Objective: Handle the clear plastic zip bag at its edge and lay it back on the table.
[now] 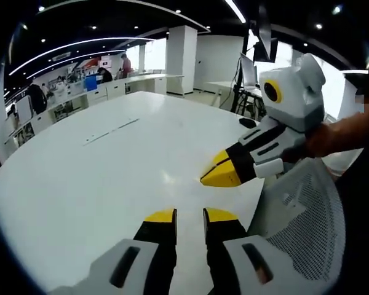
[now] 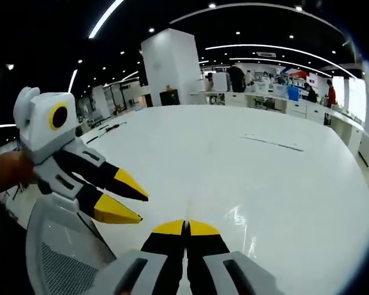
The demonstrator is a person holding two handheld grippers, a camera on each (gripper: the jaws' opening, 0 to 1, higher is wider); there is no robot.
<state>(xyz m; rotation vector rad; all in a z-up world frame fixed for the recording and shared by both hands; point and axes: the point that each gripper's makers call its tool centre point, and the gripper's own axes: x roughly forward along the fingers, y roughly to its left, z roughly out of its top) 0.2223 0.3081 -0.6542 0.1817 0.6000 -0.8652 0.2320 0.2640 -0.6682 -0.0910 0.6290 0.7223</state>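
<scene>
Above the white table (image 1: 98,178), in the left gripper view, the left gripper (image 1: 189,216) hangs w/ jaws a little apart, nothing between them. The right gripper (image 1: 224,174) comes in from the right, yellow tips together. In the right gripper view its jaws are closed tip to tip, grasping nothing I can see. A white mesh chair back (image 1: 307,215) sits at the table edge. Zip bag: can't make it out on the tabletop.
</scene>
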